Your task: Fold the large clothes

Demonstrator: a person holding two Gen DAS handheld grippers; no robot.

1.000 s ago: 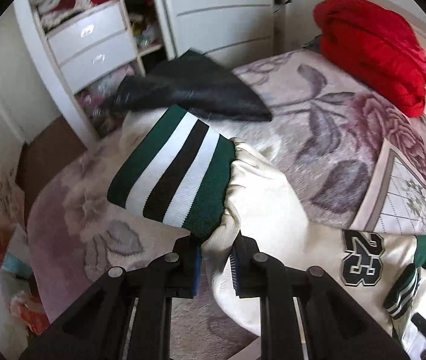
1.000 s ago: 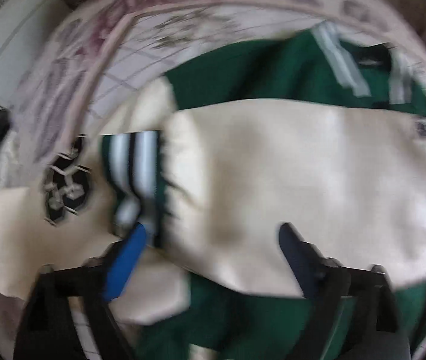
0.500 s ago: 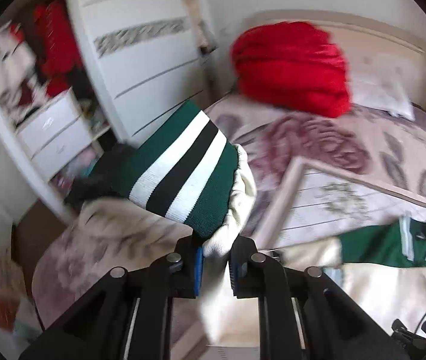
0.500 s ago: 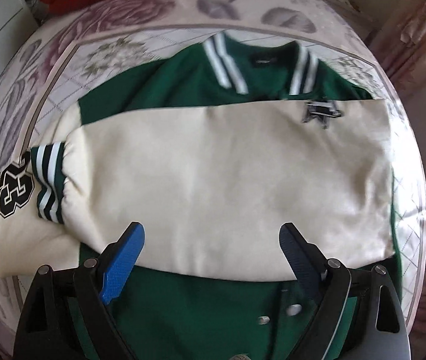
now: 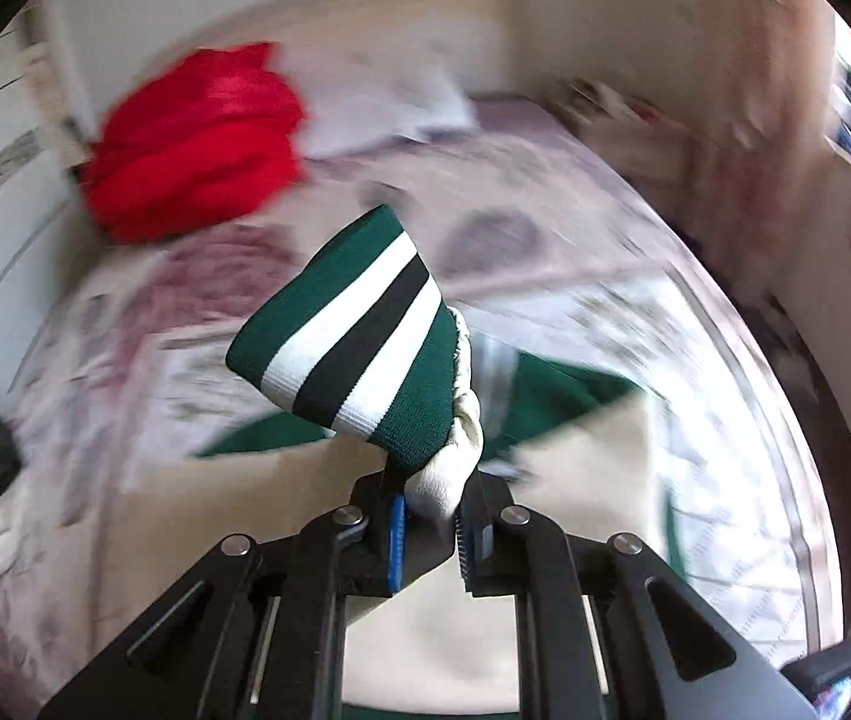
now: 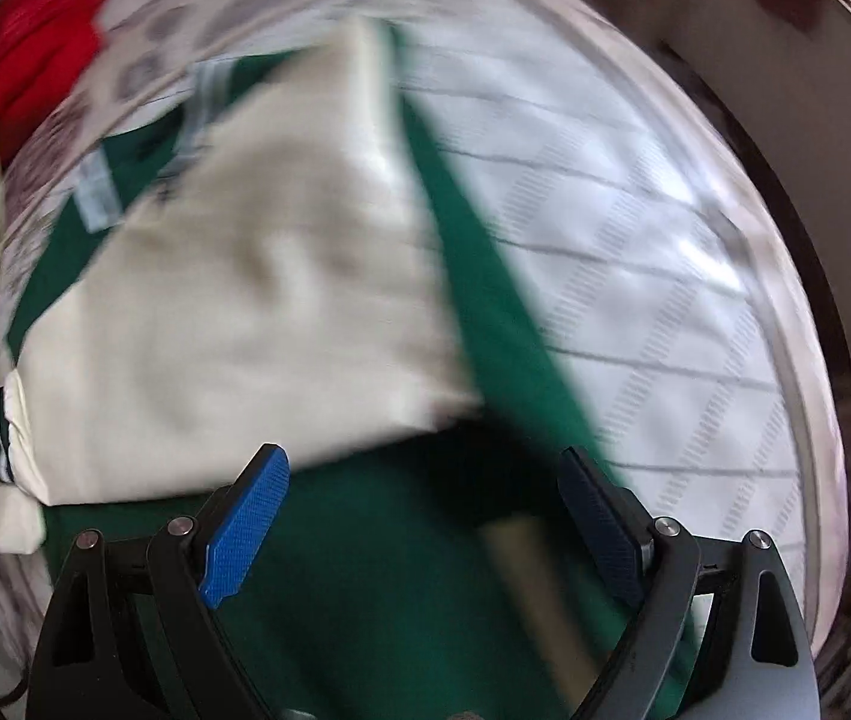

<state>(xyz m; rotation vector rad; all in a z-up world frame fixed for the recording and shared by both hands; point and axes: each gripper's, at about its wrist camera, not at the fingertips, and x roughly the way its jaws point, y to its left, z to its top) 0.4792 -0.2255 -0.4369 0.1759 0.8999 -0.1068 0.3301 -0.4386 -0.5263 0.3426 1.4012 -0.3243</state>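
The cream sleeve (image 5: 446, 474) of the green jacket (image 6: 365, 570) is pinched tight in the left claw (image 5: 430, 531). Its striped cuff (image 5: 359, 342) is pointed up toward the upper left of the frame. The right claw (image 6: 422, 531) is spread wide, with nothing gripped, above the jacket laid on the bed (image 6: 665, 276). A red blanket (image 5: 197, 144) is seen at the upper left.
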